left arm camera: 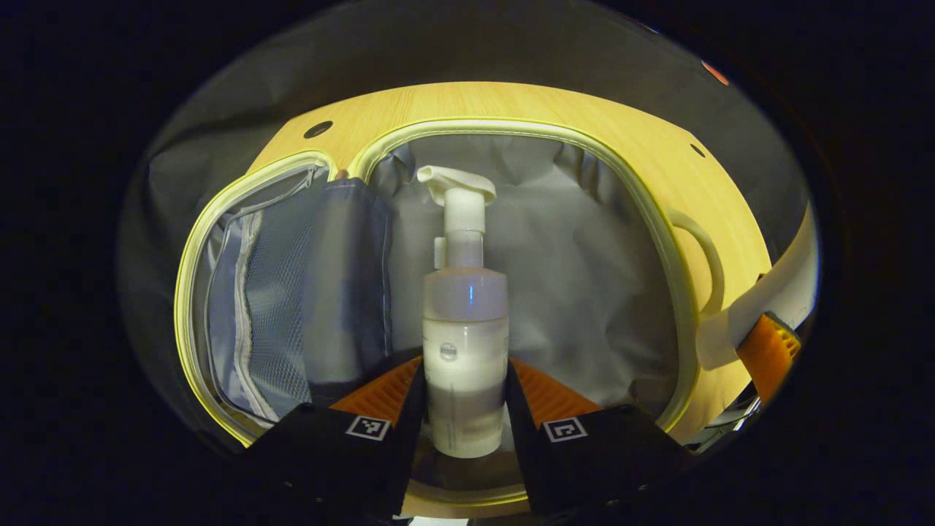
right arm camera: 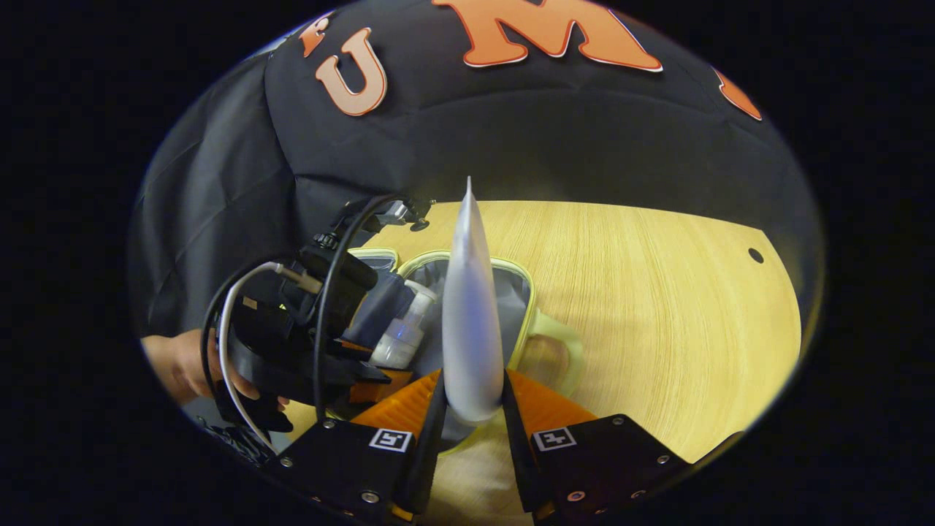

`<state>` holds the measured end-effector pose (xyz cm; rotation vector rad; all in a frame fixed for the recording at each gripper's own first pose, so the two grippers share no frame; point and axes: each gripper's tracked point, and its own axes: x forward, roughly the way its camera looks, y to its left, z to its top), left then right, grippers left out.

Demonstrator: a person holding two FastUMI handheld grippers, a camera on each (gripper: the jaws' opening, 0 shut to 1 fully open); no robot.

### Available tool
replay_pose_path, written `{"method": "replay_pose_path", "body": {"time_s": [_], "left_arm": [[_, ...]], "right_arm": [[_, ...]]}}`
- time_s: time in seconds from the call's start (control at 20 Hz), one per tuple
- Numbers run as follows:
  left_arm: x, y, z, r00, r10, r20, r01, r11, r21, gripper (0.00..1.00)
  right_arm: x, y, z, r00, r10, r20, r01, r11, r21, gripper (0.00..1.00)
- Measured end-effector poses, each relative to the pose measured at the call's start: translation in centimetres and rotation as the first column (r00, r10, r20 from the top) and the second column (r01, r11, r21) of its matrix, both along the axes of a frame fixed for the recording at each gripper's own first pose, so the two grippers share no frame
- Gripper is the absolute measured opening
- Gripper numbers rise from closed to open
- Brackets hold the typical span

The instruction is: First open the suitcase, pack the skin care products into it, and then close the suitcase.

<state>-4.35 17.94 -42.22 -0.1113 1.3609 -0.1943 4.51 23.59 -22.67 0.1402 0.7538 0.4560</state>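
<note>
while the suitcase [left arm camera: 679,307] lies open on the wooden table [left arm camera: 511,102], the left gripper [left arm camera: 465,394] holds a white pump bottle [left arm camera: 465,329] upright over the right-hand compartment, both fingers pressed against the bottle's lower body. in the left gripper view the pump nozzle points to the left and the bottle stands in front of the crumpled grey lining [left arm camera: 584,256] of that compartment. to its left a folded grey divider [left arm camera: 350,277] rises between the two halves, and beyond it the other half shows a mesh pocket [left arm camera: 270,307] with a pale zip. a pale yellow rim runs round both halves, and a handle [left arm camera: 705,256] of the same colour sticks out on the right side over the table. at the far right edge of that view a white tube [left arm camera: 760,307] comes in slantwise, with part of the other gripper beside it. in the right gripper view the right gripper [right arm camera: 472,402] is clamped on that white tube [right arm camera: 471,307], whose flat sealed end points up and away; the tube hides the middle of the suitcase [right arm camera: 529,292] behind it. to the left there, the left gripper [right arm camera: 365,365] with its black body and looping cables [right arm camera: 226,336] stands over the case, the pump bottle [right arm camera: 402,336] in its grasp, and a hand [right arm camera: 179,365] grips it from behind. two small dark holes [left arm camera: 318,129] mark the tabletop.
</note>
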Motion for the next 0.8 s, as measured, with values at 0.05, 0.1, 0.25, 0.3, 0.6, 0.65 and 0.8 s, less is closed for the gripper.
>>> {"method": "replay_pose_path", "body": {"time_s": [0.05,0.1,0.25,0.3,0.6,0.65,0.8], "left_arm": [[0.0,-0.2,0.1,1.000,0.011,0.002,-0.011,1.000,0.003,0.62],[0.2,-0.3,0.1,1.000,0.016,0.013,-0.016,1.000,0.002,0.61],[1.9,-0.7,0.4,0.992,0.043,0.121,-0.038,0.998,-0.044,0.66],[2.1,-0.5,0.9,0.986,0.065,0.153,-0.058,0.997,-0.050,0.67],[3.1,4.2,6.6,0.914,0.167,0.371,-0.185,0.983,0.015,0.81],[3.0,5.9,7.8,0.899,0.177,0.401,-0.211,0.977,0.042,0.81],[1.7,11.2,9.6,0.859,0.221,0.462,-0.306,0.944,0.119,0.81]], "right_arm": [[0.0,0.2,-0.1,1.000,0.005,-0.009,-0.004,1.000,0.006,0.46],[0.1,0.3,-0.1,1.000,0.008,-0.012,-0.008,1.000,0.009,0.46],[-0.1,1.0,-0.5,0.999,0.042,-0.029,-0.042,0.999,0.005,0.46],[-0.2,1.3,-0.7,0.998,0.050,-0.039,-0.050,0.999,0.004,0.46],[0.0,3.5,-1.6,0.991,0.085,-0.106,-0.082,0.996,0.031,0.46],[-0.2,3.7,-1.9,0.988,0.087,-0.126,-0.083,0.996,0.036,0.46],[-0.6,3.9,-3.0,0.979,0.083,-0.186,-0.080,0.996,0.026,0.46]]}}
